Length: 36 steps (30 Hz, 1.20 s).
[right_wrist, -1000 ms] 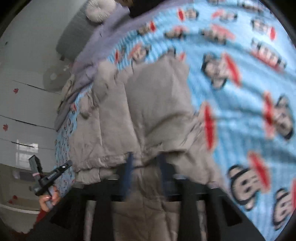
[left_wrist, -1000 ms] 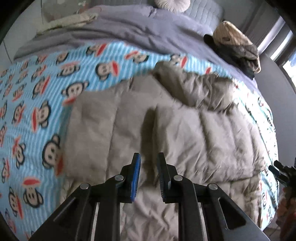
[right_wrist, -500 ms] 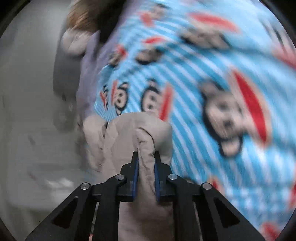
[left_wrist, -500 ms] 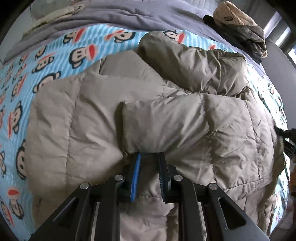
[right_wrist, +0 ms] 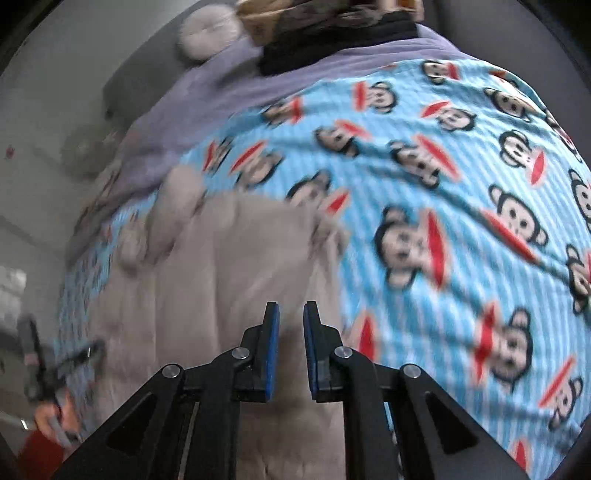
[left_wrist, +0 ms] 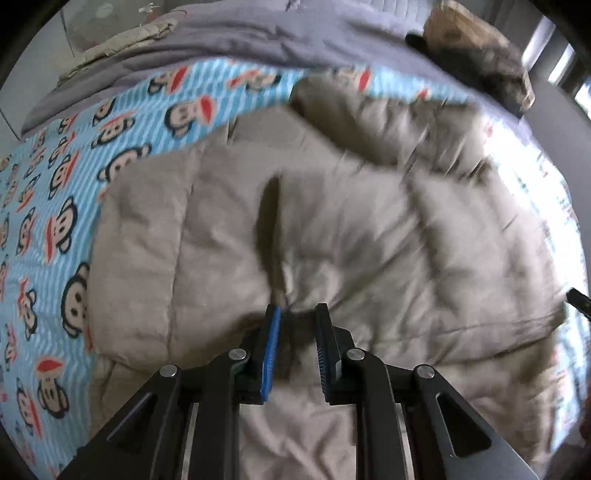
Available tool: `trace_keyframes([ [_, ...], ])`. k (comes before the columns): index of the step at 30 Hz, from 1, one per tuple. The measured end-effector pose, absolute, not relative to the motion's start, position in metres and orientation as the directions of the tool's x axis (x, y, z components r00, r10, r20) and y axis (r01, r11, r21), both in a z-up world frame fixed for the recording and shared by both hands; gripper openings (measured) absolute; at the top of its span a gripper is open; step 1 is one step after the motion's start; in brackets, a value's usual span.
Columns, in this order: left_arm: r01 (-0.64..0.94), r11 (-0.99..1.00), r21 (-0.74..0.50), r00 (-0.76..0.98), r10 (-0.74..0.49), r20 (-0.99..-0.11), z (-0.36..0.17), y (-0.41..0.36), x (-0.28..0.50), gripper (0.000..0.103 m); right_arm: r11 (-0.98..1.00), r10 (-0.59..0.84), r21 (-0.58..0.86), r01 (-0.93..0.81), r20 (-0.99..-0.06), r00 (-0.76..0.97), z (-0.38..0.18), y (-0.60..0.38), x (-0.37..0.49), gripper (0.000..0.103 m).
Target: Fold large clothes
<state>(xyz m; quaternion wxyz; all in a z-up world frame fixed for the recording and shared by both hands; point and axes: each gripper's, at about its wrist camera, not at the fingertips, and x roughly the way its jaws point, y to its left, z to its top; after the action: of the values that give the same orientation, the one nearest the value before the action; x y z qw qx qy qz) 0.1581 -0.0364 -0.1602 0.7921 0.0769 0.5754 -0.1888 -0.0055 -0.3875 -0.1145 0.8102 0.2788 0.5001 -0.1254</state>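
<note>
Bed [left_wrist: 258, 40]: monkey-print blanket [left_wrist: 55, 177], beige puffer coat [left_wrist: 332, 240], grey duvet [left_wrist: 240, 33].

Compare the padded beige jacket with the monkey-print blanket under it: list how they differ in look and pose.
The padded beige jacket is one plain colour; the monkey-print blanket is blue-striped with cartoon monkey faces and red mouths.
The jacket is puffy and quilted into panels; the blanket looks thin and flat.
The jacket lies folded over itself in a heap; the blanket is spread wide beneath it.
Both are soft textiles lying on the bed.

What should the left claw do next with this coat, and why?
Probably open the left gripper a little and pinch the folded edge of the coat just ahead: the jaws stand narrow, the padding looks thicker, and no grip is clear.
</note>
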Motion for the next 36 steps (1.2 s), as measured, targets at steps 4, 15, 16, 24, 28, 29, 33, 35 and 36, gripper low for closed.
trace_keyframes([
  [4, 0.356, 0.928, -0.107, 0.278, -0.214, -0.936, -0.176, -0.034, 0.161, 0.021, 0.827, 0.074, 0.265, 0.497, -0.925, 0.372, -0.158, -0.376, -0.009, 0.011],
  [15, 0.325, 0.945, -0.038, 0.297, -0.140, -0.944, -0.145, -0.024, 0.137, 0.021, 0.771, 0.086, 0.309, 0.557, -0.917, 0.390, -0.138, -0.381, -0.033, 0.015],
  [16, 0.324, 0.945, -0.039, 0.296, -0.140, -0.945, -0.144, -0.023, 0.133, 0.021, 0.766, 0.089, 0.312, 0.562, -0.918, 0.387, -0.135, -0.380, -0.037, 0.015],
  [24, 0.335, 0.942, -0.025, 0.349, -0.149, -0.925, -0.125, -0.014, 0.094, 0.101, 0.766, 0.132, 0.323, 0.556, -0.925, 0.355, -0.132, -0.358, -0.060, 0.016],
  [28, 0.322, 0.946, -0.013, 0.330, -0.125, -0.936, -0.125, -0.010, 0.078, 0.101, 0.762, 0.148, 0.333, 0.555, -0.924, 0.353, -0.132, -0.350, -0.068, 0.040],
  [29, 0.319, 0.948, -0.003, 0.333, -0.115, -0.936, -0.123, -0.009, 0.073, 0.101, 0.763, 0.149, 0.336, 0.552, -0.923, 0.356, -0.131, -0.348, -0.070, 0.045],
  [33, 0.315, 0.949, 0.022, 0.337, -0.090, -0.937, -0.120, -0.007, 0.058, 0.101, 0.773, 0.165, 0.342, 0.533, -0.921, 0.352, -0.127, -0.338, -0.074, 0.051],
  [35, 0.317, 0.948, 0.019, 0.324, -0.090, -0.942, -0.120, -0.005, 0.051, 0.101, 0.780, 0.177, 0.351, 0.519, -0.918, 0.356, -0.122, -0.331, -0.076, 0.068],
  [36, 0.319, 0.947, 0.014, 0.316, -0.092, -0.944, -0.120, -0.004, 0.049, 0.101, 0.782, 0.181, 0.357, 0.512, -0.915, 0.361, -0.119, -0.328, -0.077, 0.071],
])
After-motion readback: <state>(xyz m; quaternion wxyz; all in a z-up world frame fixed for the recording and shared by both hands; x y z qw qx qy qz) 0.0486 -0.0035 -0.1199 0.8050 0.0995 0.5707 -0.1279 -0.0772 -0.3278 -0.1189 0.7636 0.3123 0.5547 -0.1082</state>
